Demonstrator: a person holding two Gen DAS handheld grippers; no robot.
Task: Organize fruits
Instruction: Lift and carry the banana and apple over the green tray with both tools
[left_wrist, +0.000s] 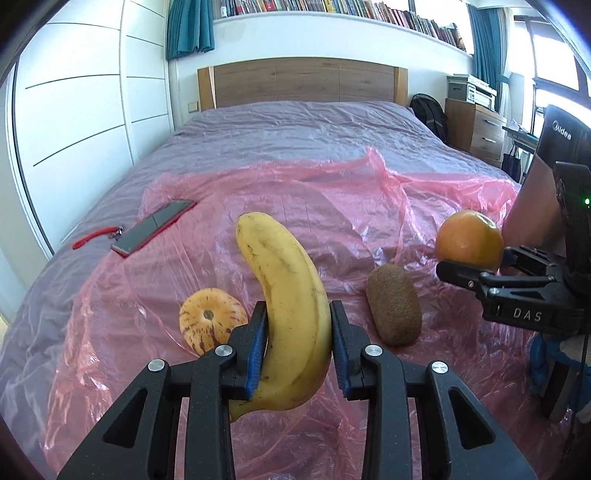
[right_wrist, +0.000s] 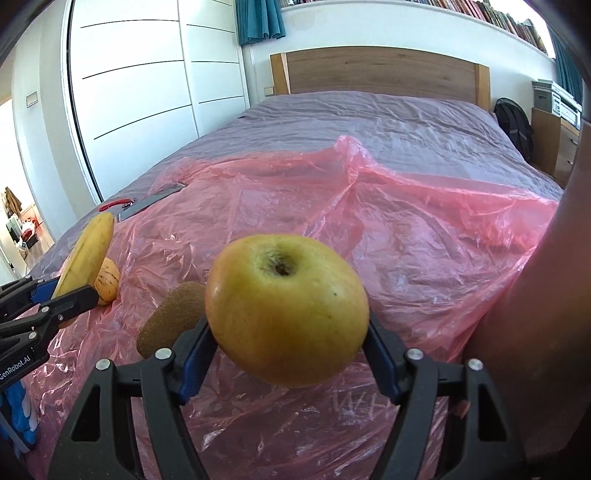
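My left gripper (left_wrist: 297, 325) is shut on a yellow banana (left_wrist: 286, 295) and holds it above the pink plastic sheet (left_wrist: 332, 192); it also shows at the left of the right wrist view (right_wrist: 77, 295), with the banana (right_wrist: 88, 251). My right gripper (right_wrist: 288, 332) is shut on a yellow-orange apple (right_wrist: 286, 310), held above the sheet; it also shows at the right of the left wrist view (left_wrist: 476, 266), with the apple (left_wrist: 469, 238). A brown kiwi (left_wrist: 394, 304) (right_wrist: 171, 317) and a striped yellow fruit (left_wrist: 210, 319) (right_wrist: 108, 280) lie on the sheet.
The sheet covers the near part of a grey bed (left_wrist: 295, 125). A phone (left_wrist: 153, 227) with a red strap (left_wrist: 96, 234) lies at the sheet's left edge. A white wardrobe (left_wrist: 85, 103) stands left; a wooden dresser (left_wrist: 474, 127) and a backpack (left_wrist: 430, 112) stand right.
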